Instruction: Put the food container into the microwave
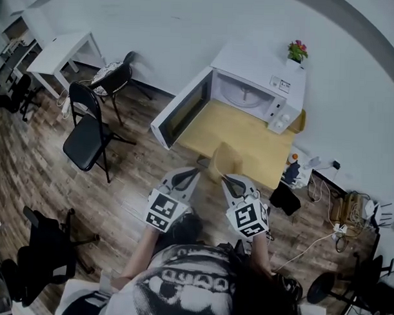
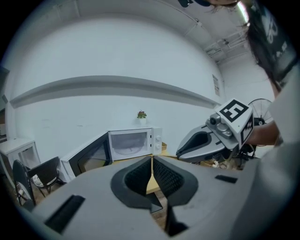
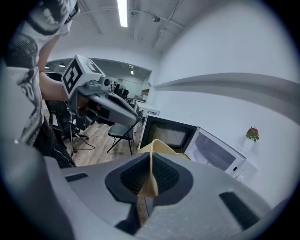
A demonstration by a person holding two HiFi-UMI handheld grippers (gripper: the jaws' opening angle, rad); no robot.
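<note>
Against the white wall, a wooden table [image 1: 249, 149] carries a white microwave [image 1: 251, 91]. Its door [image 1: 182, 108] is swung wide open to the left, and a round glass plate shows inside. Left of the table, a black folding chair [image 1: 88, 137] stands on the plank floor, with a white side table [image 1: 62, 52] further back. Only the head view takes in this whole layout.

A person stands at the table's near edge with a tool in each hand. The right gripper [image 3: 151, 157] is clenched on the thin tan wall of the food container [image 1: 224, 160]. The container is held at the near edge of the table, well apart from the microwave. From above it reads only as a tan shape ahead of the tool. The pinch itself is plain in the right gripper view, where the wall runs straight between the pads.

The left gripper [image 2: 152, 161] sits just beside the right one. Its own view shows the jaws closed together on nothing, aimed at the open microwave.

A small potted plant [image 1: 296, 50] with red flowers stands on top of the microwave, toward its right end.
</note>
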